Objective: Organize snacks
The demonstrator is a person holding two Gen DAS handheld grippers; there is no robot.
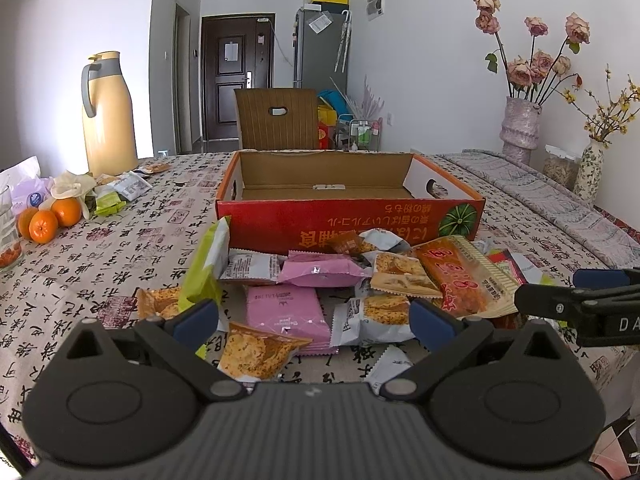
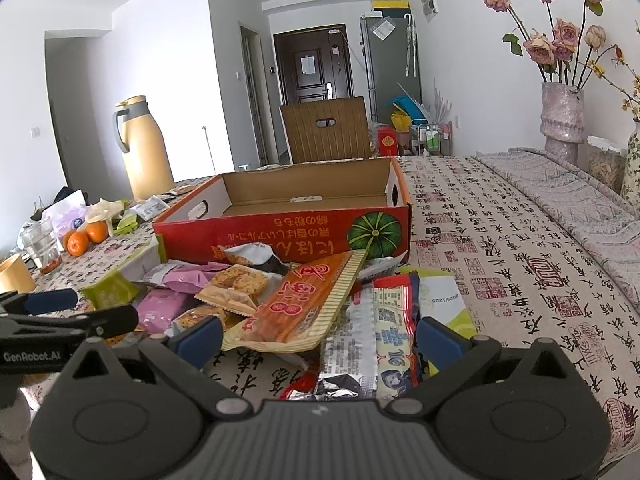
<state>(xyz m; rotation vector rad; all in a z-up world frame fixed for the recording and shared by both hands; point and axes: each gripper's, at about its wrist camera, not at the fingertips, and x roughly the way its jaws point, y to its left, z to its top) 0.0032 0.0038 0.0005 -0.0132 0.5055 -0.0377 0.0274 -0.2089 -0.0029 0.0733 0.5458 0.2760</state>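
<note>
A heap of snack packets lies on the patterned tablecloth in front of an empty red cardboard box (image 1: 348, 216) (image 2: 280, 232). In the left wrist view my left gripper (image 1: 314, 322) stands open above a pink packet (image 1: 286, 312), with a cracker packet (image 1: 256, 350) just below it. In the right wrist view my right gripper (image 2: 320, 338) stands open over a long orange packet (image 2: 304, 304) and a red-and-silver packet (image 2: 384, 332). Neither holds anything. A green packet (image 1: 204, 268) leans at the heap's left. Each gripper shows at the edge of the other's view.
A tan thermos jug (image 1: 108, 120) stands at the back left, with oranges (image 1: 48, 220), a glass (image 2: 42, 246) and more packets near it. Two vases of dried flowers (image 1: 520, 128) and a folded grey cloth (image 2: 560, 188) sit on the right. A chair back (image 1: 276, 118) stands behind the box.
</note>
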